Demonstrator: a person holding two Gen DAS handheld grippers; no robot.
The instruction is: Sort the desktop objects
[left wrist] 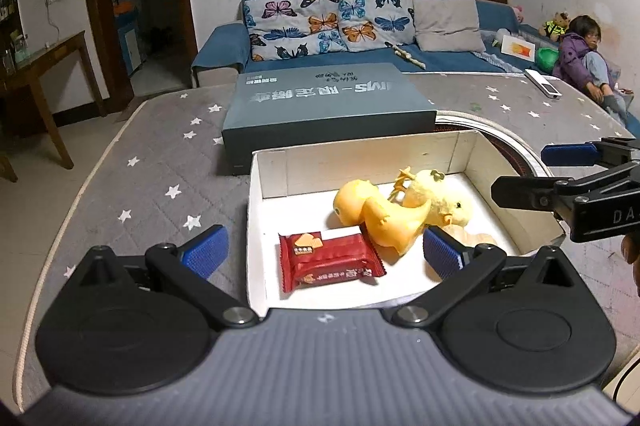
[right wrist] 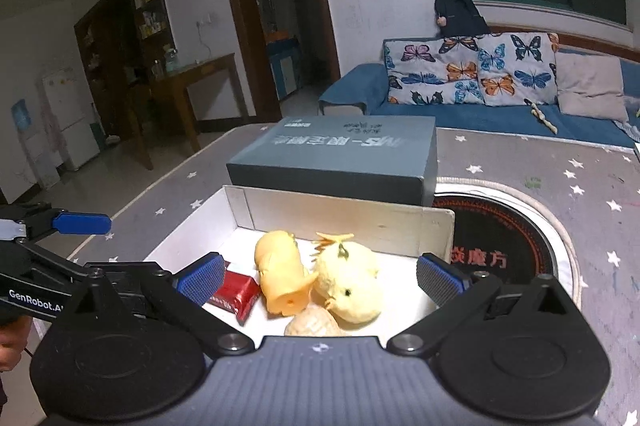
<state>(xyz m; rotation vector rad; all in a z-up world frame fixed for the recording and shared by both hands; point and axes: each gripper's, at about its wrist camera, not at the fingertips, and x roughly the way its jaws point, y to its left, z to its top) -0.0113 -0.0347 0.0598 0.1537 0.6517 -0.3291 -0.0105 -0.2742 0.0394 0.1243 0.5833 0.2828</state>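
A: Star-print grey tabletop (left wrist: 152, 162), sofa (left wrist: 440, 62) behind. Contents?
B: Red snack packet (left wrist: 330, 260), orange dinosaur toy (left wrist: 376, 214), yellow plush chick (right wrist: 350, 286) are seen inside white box (left wrist: 268, 226).
A: Grippers?
B: Left gripper (left wrist: 324, 254) and right gripper (right wrist: 320, 278) are held spread wide, nothing gripped, above box.

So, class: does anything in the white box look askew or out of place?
Mildly. The orange dinosaur toy lies tipped on its side against the yellow plush chick; the red snack packet lies flat. Nothing in the white box looks spilled or damaged.
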